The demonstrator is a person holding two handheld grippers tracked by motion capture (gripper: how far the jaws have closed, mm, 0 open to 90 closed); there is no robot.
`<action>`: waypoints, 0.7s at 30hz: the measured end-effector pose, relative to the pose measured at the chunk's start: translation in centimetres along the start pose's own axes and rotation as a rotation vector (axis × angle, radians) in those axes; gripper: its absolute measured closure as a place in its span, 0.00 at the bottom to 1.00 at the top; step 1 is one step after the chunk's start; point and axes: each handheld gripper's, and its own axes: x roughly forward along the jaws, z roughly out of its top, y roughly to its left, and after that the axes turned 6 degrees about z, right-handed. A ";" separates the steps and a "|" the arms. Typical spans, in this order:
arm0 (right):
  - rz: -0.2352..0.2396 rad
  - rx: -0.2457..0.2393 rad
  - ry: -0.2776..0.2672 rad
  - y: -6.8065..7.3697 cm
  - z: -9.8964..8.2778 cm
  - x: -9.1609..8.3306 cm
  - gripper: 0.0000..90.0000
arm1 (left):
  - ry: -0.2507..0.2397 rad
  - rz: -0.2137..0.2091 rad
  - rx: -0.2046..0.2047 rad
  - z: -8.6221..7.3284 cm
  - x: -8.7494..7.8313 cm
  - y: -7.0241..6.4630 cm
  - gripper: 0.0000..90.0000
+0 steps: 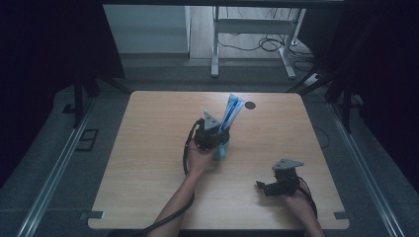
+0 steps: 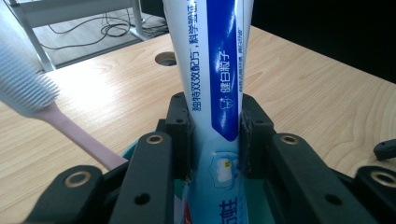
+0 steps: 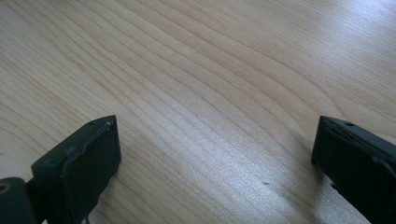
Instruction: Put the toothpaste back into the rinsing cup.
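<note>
A white and blue toothpaste tube (image 2: 219, 79) stands upright in a teal cup (image 2: 254, 205), and my left gripper (image 2: 215, 126) is shut on the tube's lower part. In the high view the tube (image 1: 231, 111) leans up and away from the cup (image 1: 221, 148) at the table's middle, with the left gripper (image 1: 211, 134) over the cup. A pink-handled toothbrush with a pale bristle head (image 2: 28, 88) also rests in the cup. My right gripper (image 3: 212, 154) is open just above bare wood, and it sits near the front right of the table (image 1: 264, 186).
The light wooden table (image 1: 148, 163) has a round cable hole (image 1: 250, 105) near its far edge. Beyond the table stand a white desk frame (image 1: 252, 29) and loose cables on the floor. Dark curtains close in both sides.
</note>
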 end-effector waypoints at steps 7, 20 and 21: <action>0.000 0.000 0.000 0.0 0.0 0.0 0.01 | 0.014 0.006 -0.002 -0.1 0.0 0.0 0.76; 0.001 0.000 0.001 0.0 0.0 0.0 0.01 | 0.065 0.026 0.009 -0.6 -0.3 0.0 0.72; 0.001 0.000 0.001 0.0 0.0 0.0 0.01 | 0.085 0.027 0.011 -0.8 -0.2 0.1 0.72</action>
